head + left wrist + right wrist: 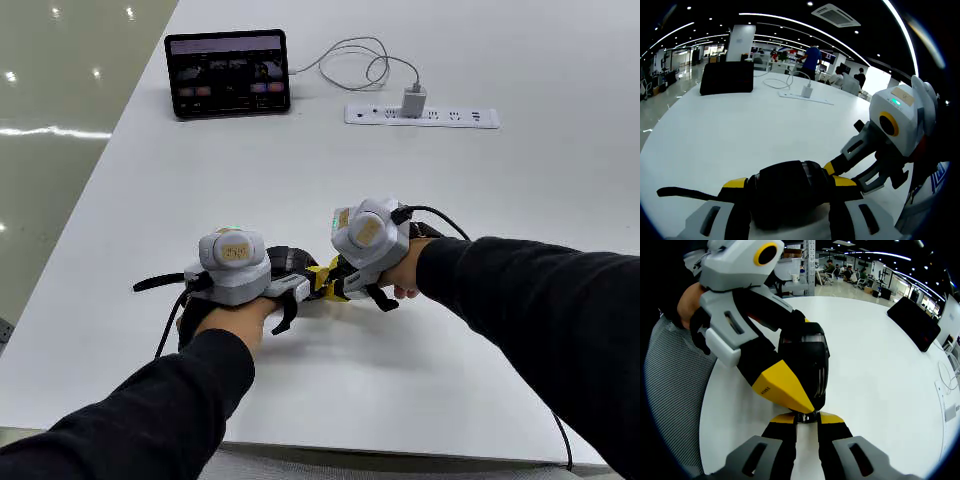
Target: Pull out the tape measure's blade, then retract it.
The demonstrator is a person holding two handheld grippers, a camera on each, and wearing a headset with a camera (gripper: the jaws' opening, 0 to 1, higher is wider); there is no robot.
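1. White bench [420, 220]; tape measure [785, 195] lies near-centre, clenched in left gripper [790, 182].
2. Right gripper [808, 418], just right of it, appears to pinch blade tip [809, 415]; blade axis runs left-right, so the pull should go rightward.

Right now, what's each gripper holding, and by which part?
Left gripper clamps the tape measure by its black case; right gripper pinches the blade tip at the case's mouth.

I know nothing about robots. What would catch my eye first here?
Two handheld tongs meeting near the white table's front edge: the left tongs clamp a black tape measure, and the right tongs seem to pinch its end. Far behind sit a dark tablet and a power strip.
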